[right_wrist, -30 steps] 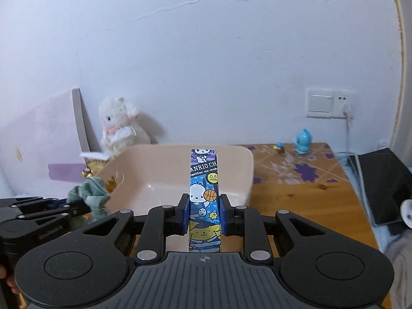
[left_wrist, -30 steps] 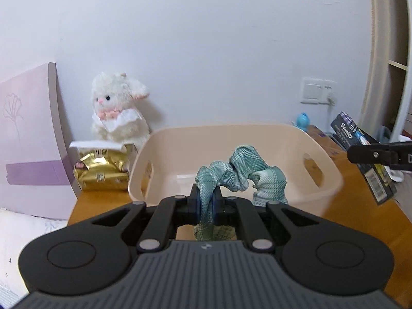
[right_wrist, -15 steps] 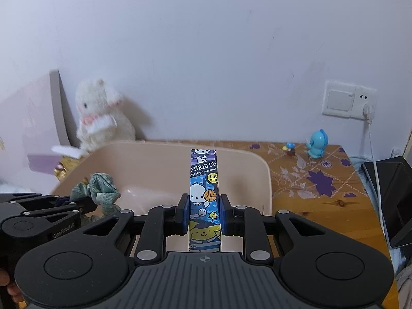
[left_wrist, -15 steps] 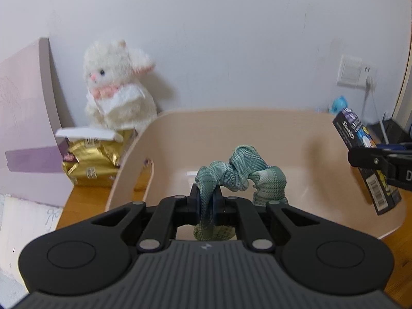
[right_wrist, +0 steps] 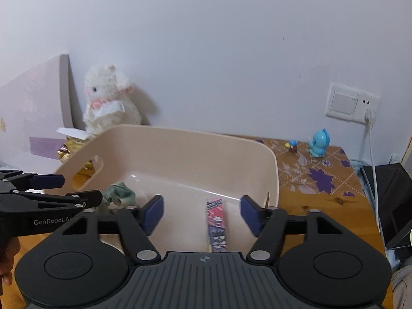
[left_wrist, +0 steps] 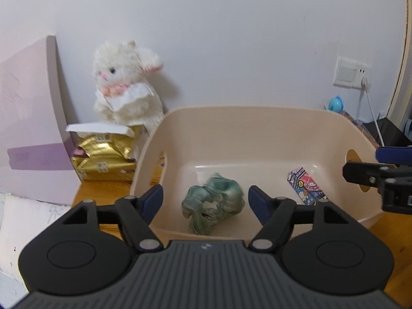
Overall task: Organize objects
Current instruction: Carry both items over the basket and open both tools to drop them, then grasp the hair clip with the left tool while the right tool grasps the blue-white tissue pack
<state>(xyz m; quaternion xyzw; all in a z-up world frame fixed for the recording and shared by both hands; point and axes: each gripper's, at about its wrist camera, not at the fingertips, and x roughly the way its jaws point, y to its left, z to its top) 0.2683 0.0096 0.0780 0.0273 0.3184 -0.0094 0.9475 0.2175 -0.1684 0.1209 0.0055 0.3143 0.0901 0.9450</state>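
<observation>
A beige plastic basket (left_wrist: 257,118) (right_wrist: 195,141) stands on the wooden table. A green checked scrunchie (left_wrist: 213,202) (right_wrist: 119,193) lies on the basket floor, blurred. A cartoon-printed pen box (left_wrist: 307,189) (right_wrist: 217,224) lies on the floor at the basket's right side. My left gripper (left_wrist: 206,198) is open and empty just above the scrunchie; it also shows at the left of the right wrist view (right_wrist: 74,189). My right gripper (right_wrist: 202,212) is open and empty above the pen box; it also shows at the right edge of the left wrist view (left_wrist: 378,167).
A white plush rabbit (left_wrist: 126,85) (right_wrist: 108,103) and a gold foil packet (left_wrist: 103,157) stand left of the basket by a pink board (left_wrist: 28,118). Small blue figurines (right_wrist: 318,143) sit on the table at back right. A wall socket with a white cable (right_wrist: 370,139) and a black device (right_wrist: 388,198) are at right.
Both grippers moved over the basket and opened. The scrunchie dropped from the left gripper and the pen box from the right; both now lie on the basket floor.
</observation>
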